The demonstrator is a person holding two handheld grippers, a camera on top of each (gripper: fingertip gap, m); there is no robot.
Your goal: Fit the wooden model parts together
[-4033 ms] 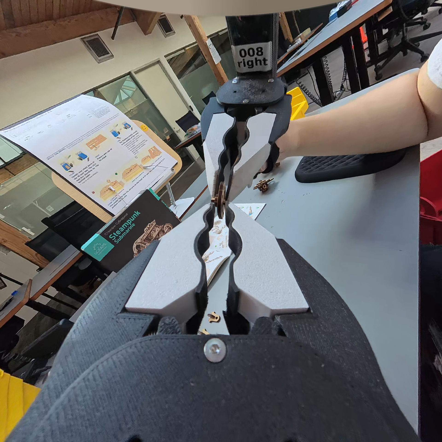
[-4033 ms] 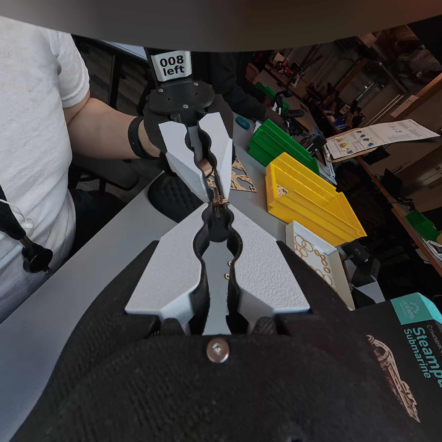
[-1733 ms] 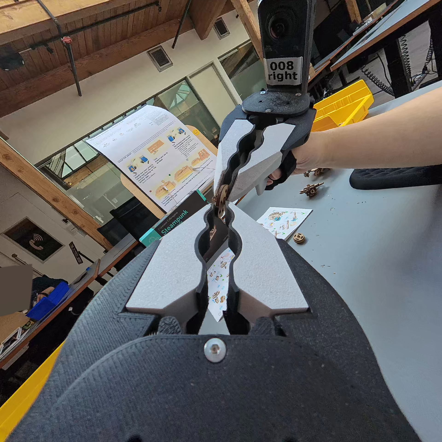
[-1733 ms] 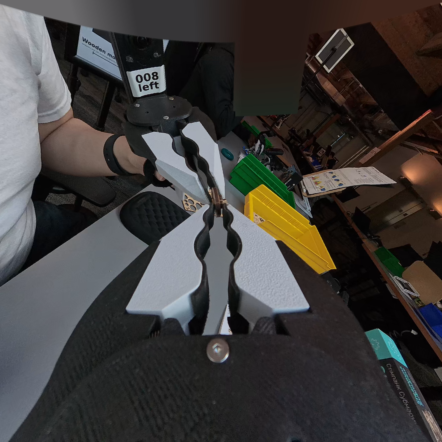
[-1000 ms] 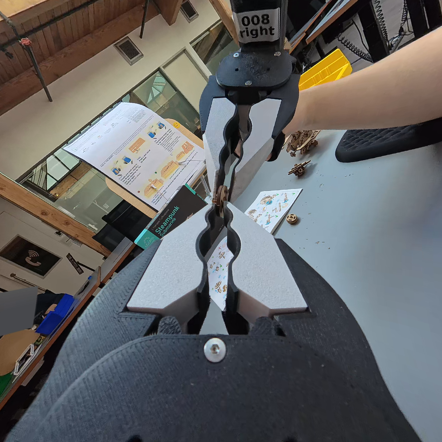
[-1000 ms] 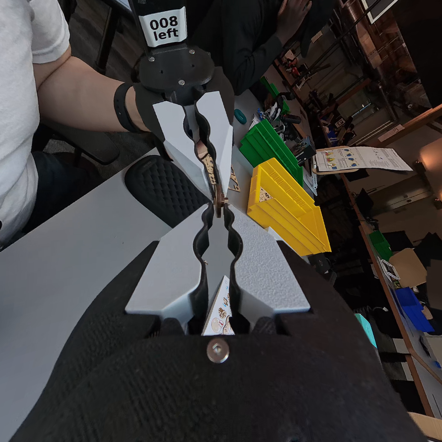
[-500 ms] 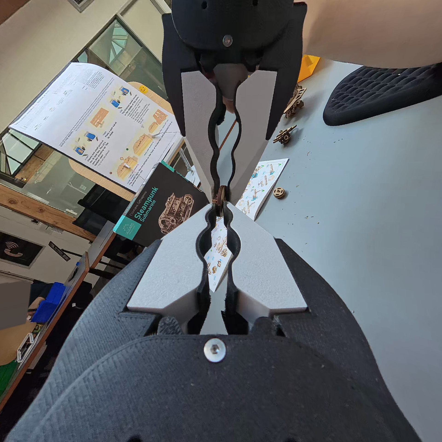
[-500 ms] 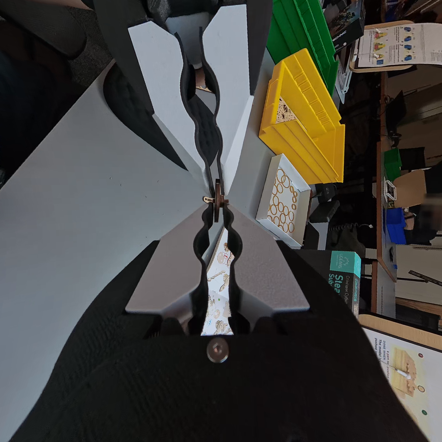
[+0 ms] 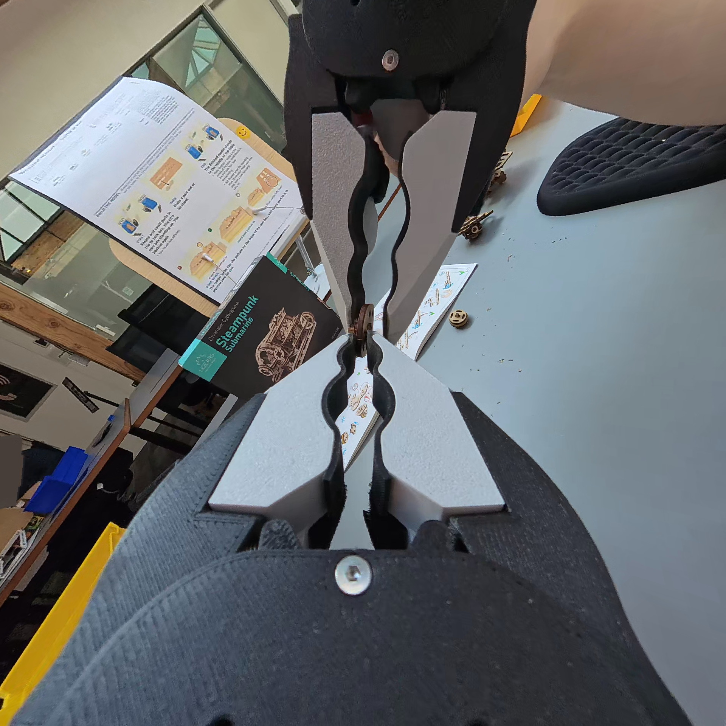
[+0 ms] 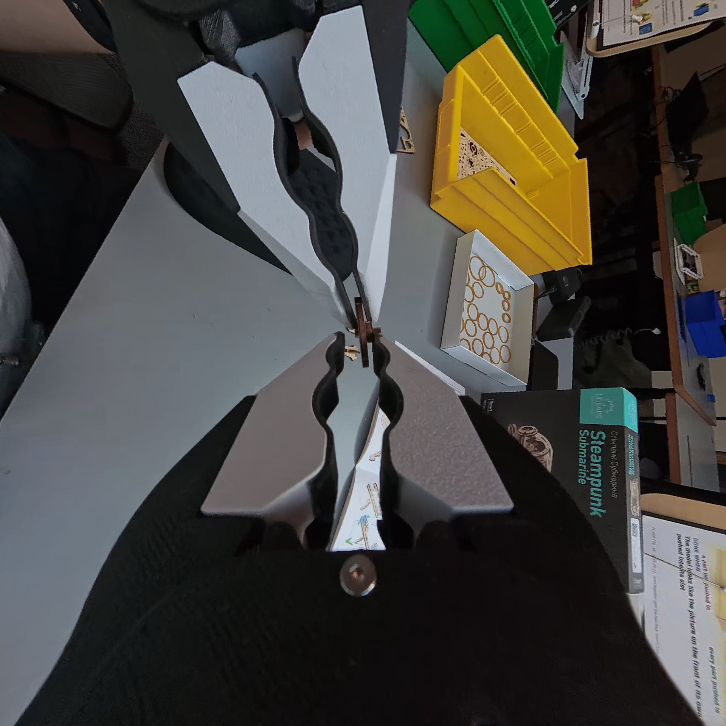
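- The left claw (image 9: 359, 340) is clamped on the round brown wooden disc (image 9: 362, 325). Both black pads press on its lower edge, and the disc stands edge-on, up in the air above the grey counter (image 9: 589, 353).
- In the left wrist view the right claw (image 9: 369, 314) comes in from 12 o'clock, tip to tip with the left one. Its fingers stand apart, with the disc in the gap close to one pad and daylight beside the other.
- The right wrist view agrees: the right claw (image 10: 357, 345) is parted, and the disc (image 10: 365, 341) sits against the pad on the 3 o'clock side with open space at 9 o'clock.
- From 12 o'clock in that view the left claw (image 10: 359, 310) pinches the top of the disc, fingers together on it.
- A short wooden peg (image 10: 376, 332) pokes out of the disc sideways.
- On the counter at 3 o'clock of the disc lies a small round wooden wheel (image 9: 458, 317), alone.
- Beneath the claws lies a white picture booklet (image 9: 436, 294), flat.
- At 9 o'clock stands a black box with a teal corner (image 9: 259, 334), and behind it a printed instruction sheet on a wooden board (image 9: 157, 176).
- At 2 o'clock there is a small wooden assembly (image 9: 473, 228) near a black mesh arm pad (image 9: 628, 165).
- In the right wrist view, at 2 o'clock, a yellow plastic bin (image 10: 510, 188) sits with green bins (image 10: 491, 27) behind it.
- Just below the yellow bin is a white tray holding a sheet of wooden rings (image 10: 463, 251).
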